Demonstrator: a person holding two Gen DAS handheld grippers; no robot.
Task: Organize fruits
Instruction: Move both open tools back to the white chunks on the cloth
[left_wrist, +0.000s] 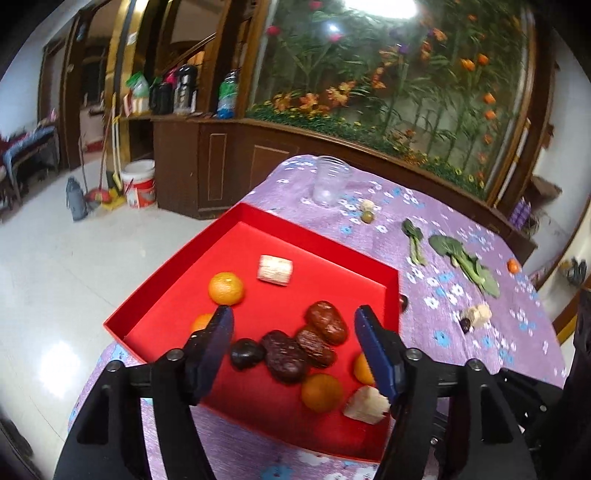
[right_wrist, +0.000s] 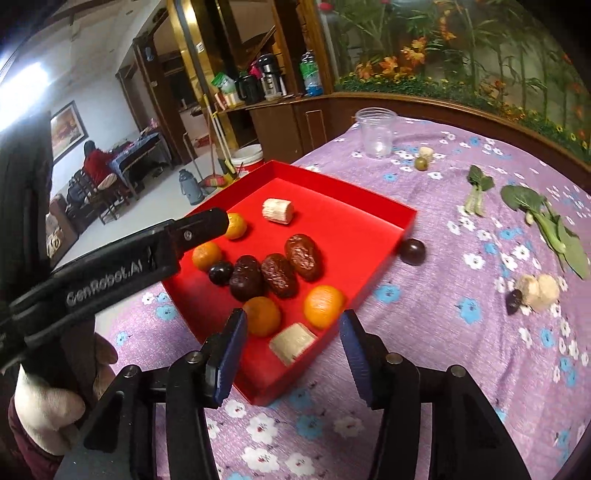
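right wrist view: the right gripper (right_wrist: 293, 328) stands wide with nothing between its blue pads, low centre of the frame over the near rim of the red tray (right_wrist: 369, 206). the left gripper (right_wrist: 207, 221) reaches in from the left edge; in the left wrist view its jaws are likewise wide and empty above the tray. most fruit already lies inside: wrinkled, glossy red dates (right_wrist: 301, 254), smooth round oranges (right_wrist: 323, 304), a dark plum (right_wrist: 220, 272), and pale ribbed chunks (right_wrist: 277, 210).

a dark round fruit (right_wrist: 412, 251) sits on the purple flowered cloth (right_wrist: 424, 332), touching or just beside the tray's right wall; more bits lie well apart at right. likely risks: the round fruit rolling off when nudged, soft cloth bunching under a pad, the light cardboard tray sliding if a finger catches its thin wall, or the two grippers colliding over it.
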